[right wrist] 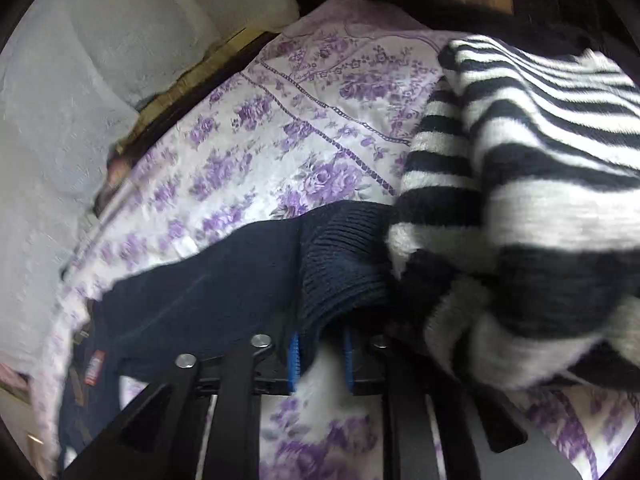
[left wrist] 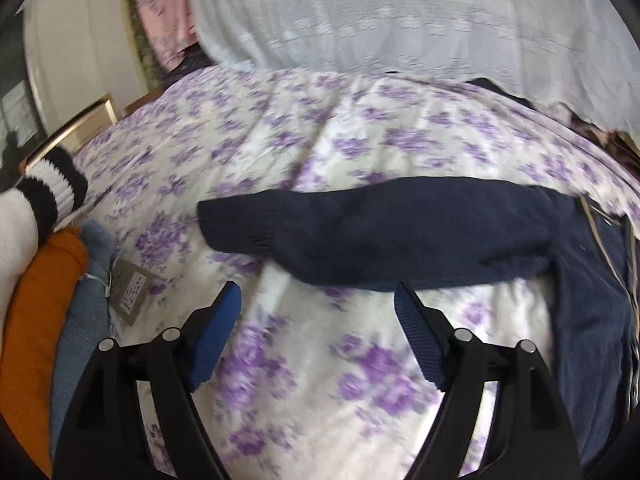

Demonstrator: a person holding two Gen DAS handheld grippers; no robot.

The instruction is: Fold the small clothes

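A navy knit sweater lies on the purple-flowered bedspread (left wrist: 320, 140). In the left wrist view its sleeve (left wrist: 380, 232) stretches across the bed toward the left, cuff at the left end. My left gripper (left wrist: 318, 300) is open and empty, just in front of the sleeve. In the right wrist view my right gripper (right wrist: 320, 344) is shut on the ribbed navy cuff (right wrist: 344, 256) of the sweater's other sleeve; the sleeve (right wrist: 208, 288) runs off to the left. The fingertips are hidden under the fabric.
A black-and-white striped sweater (right wrist: 540, 200) lies bunched right beside the right gripper. At the left of the left wrist view lie orange (left wrist: 36, 340), blue (left wrist: 84, 320) and white striped (left wrist: 44, 192) clothes with a paper tag (left wrist: 130, 292). A pale curtain (left wrist: 400, 12) hangs behind.
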